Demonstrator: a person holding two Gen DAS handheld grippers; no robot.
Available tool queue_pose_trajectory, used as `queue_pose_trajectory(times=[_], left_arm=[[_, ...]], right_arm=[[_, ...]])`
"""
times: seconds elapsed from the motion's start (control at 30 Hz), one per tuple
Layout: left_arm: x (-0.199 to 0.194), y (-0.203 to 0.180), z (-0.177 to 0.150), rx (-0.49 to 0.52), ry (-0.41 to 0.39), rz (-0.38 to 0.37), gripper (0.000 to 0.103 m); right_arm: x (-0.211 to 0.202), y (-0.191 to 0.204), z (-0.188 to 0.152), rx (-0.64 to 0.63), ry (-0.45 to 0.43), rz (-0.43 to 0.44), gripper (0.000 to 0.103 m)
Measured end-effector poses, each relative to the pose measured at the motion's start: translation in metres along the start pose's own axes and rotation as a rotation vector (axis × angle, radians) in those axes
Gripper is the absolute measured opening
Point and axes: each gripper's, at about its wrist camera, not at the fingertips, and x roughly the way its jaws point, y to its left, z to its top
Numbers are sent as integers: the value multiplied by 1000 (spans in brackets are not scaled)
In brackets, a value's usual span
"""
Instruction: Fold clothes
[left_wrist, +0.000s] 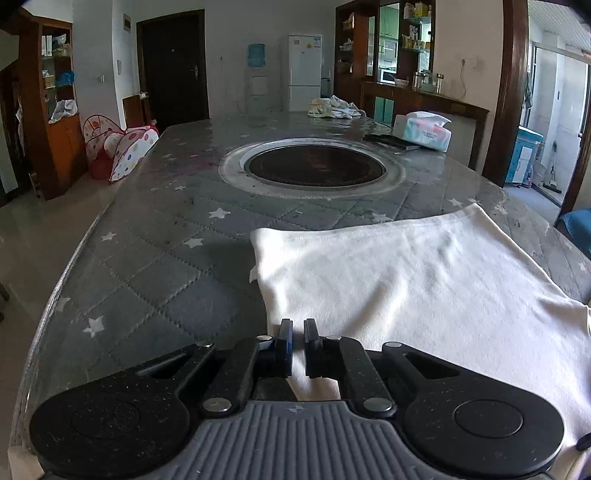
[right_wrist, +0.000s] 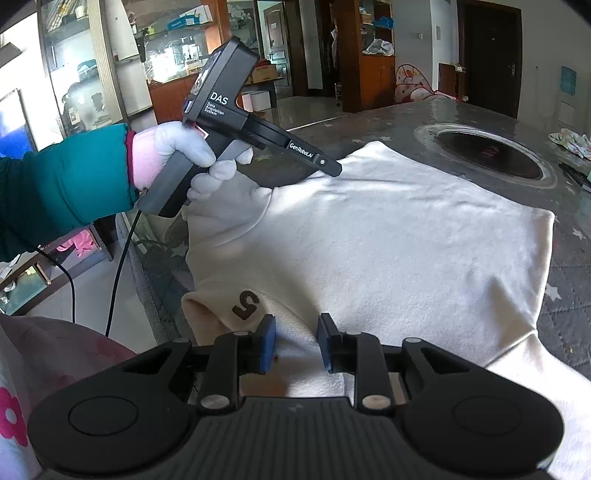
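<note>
A white garment (left_wrist: 424, 295) lies spread flat on the grey quilted star-pattern table (left_wrist: 155, 258). In the left wrist view my left gripper (left_wrist: 298, 332) sits over the garment's near left edge. Its jaws are nearly together, and I cannot tell whether fabric is pinched. The right wrist view shows the garment (right_wrist: 388, 240) with a dark "5" print (right_wrist: 245, 304) by its near opening. My right gripper (right_wrist: 297, 339) stands open over the fabric just right of that print, pads off the cloth. A gloved hand (right_wrist: 173, 147) in a teal sleeve holds the left gripper (right_wrist: 330, 166) above the garment's far left corner.
A round dark hob (left_wrist: 317, 166) is set into the table's middle. Beyond it lie a tissue pack (left_wrist: 424, 131) and a bundle of cloths (left_wrist: 334, 107). A spotted play tent (left_wrist: 122, 147) stands on the floor to the left. A black cable (right_wrist: 122, 258) hangs off the table's edge.
</note>
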Motion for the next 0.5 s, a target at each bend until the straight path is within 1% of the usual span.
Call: queue_pose_trajectory(times=[0.13,0.2,0.23,0.27,0.3,0.37,0.43,0.5], left_arm=[[-3,-10,9,21,-35,-35,9],[6,-11,11,35,-11,-25,9],[12,-10,12,33,6,-13,9],[18,-9,12,29,23,1,10],[21,-6,12,23,11,8,11],[22,-2,14,0,13,22,11],[19,-2,15,-7,15,22,11],[12,-7,13,11,6,24,12]], right_arm=[[-4,-2,1,18,-18,0,26],[-6,-3,2,27,-28,-5,28],[-6,-3,2,31,-30,-10,30],[-7,-3,2,35,-31,-14,30],[-8,-3,1,39,-29,-16,30],[-12,-3,-1,42,-28,-23,30],[-20,-6,-1,61,-52,-38,30],[-29,-12,-2,96,-80,-63,30]])
